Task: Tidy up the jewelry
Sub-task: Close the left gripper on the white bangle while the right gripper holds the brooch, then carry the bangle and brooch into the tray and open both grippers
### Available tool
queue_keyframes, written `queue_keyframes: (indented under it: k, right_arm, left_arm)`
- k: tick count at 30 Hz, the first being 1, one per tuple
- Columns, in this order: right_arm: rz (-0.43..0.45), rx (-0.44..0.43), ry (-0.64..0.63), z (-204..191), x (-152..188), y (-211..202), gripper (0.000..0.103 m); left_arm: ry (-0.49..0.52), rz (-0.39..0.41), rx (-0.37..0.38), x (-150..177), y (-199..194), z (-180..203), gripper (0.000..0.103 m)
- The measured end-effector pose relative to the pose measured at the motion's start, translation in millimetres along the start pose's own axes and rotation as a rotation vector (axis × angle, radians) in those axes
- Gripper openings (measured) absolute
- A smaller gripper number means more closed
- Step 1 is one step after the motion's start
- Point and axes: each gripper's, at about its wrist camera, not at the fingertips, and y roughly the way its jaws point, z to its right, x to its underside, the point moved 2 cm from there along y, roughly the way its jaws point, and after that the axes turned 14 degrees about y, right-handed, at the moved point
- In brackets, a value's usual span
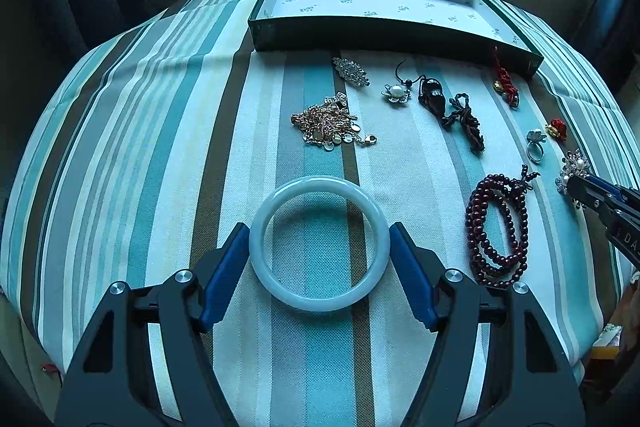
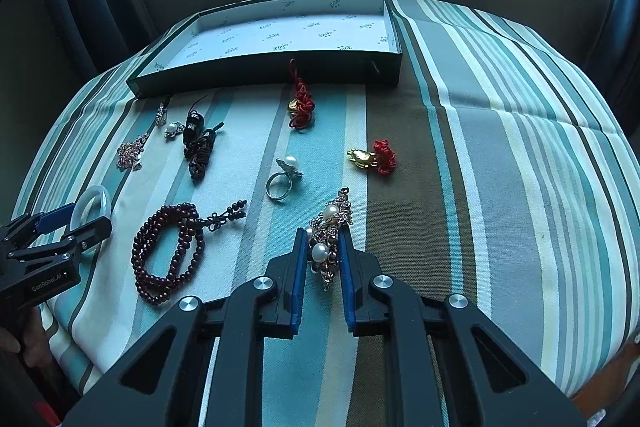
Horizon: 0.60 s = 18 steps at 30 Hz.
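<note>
A pale jade bangle [image 1: 319,243] lies flat near the table's front edge, the left gripper [image 1: 319,239] clamped on its outer rim from both sides, blue pads touching the rim, a hold that suits a rigid ring. Toward the right edge, the right gripper [image 2: 323,247] is closed on a pearl-and-crystal brooch [image 2: 329,235], pinching its narrow body where the jaws can bite. Both pieces rest on the striped cloth [image 2: 500,167]. Between them lie a coil of dark red beads [image 2: 168,251] and a pearl ring [image 2: 283,179]. The open green box [image 2: 280,75], bare inside, sits along the far edge, the likely destination; scattered chains and red knotted charms crowd the way, so lifting clear seems wise.
</note>
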Motion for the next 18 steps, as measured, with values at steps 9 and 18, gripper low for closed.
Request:
queue_keyframes:
  k: [9,18]
  right_arm:
    - [0.023,0.008,0.007,7.7,-0.6,-16.6,0.016]
    - [0.076,-0.008,-0.006,2.3,-21.0,-33.8,0.016]
  left_arm:
    - [-0.008,0.009,-0.012,-1.3,-3.1,-5.8,0.07]
    - [-0.007,0.054,-0.029,-21.6,-13.5,-13.9,0.07]
